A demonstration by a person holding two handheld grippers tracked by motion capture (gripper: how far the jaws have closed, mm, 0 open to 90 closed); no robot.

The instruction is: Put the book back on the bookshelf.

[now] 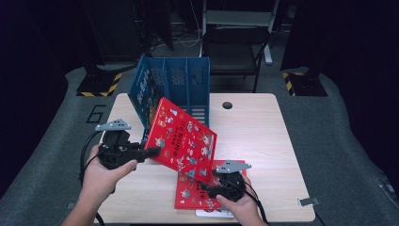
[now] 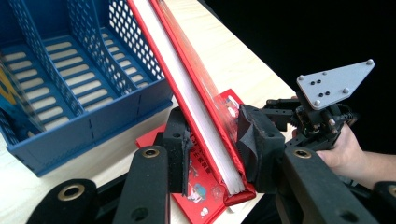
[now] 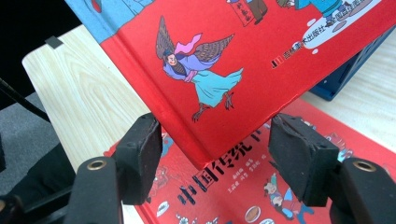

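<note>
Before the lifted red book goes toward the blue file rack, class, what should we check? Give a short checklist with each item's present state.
1. Left gripper clamped on the lifted red book: ok, a pad on each cover.
2. Book clear of the second red book lying flat: ok, raised and tilted.
3. Right gripper out of the way: not ok, its open jaws stand beside the lifted book's lower corner.
4. Blue file rack slots free: cannot tell, one book already leans at its left side.
5. Rack steady on the table: ok.

A red picture book (image 1: 181, 139) tilts up off the table, above a second red book (image 1: 193, 193) lying flat.
</note>
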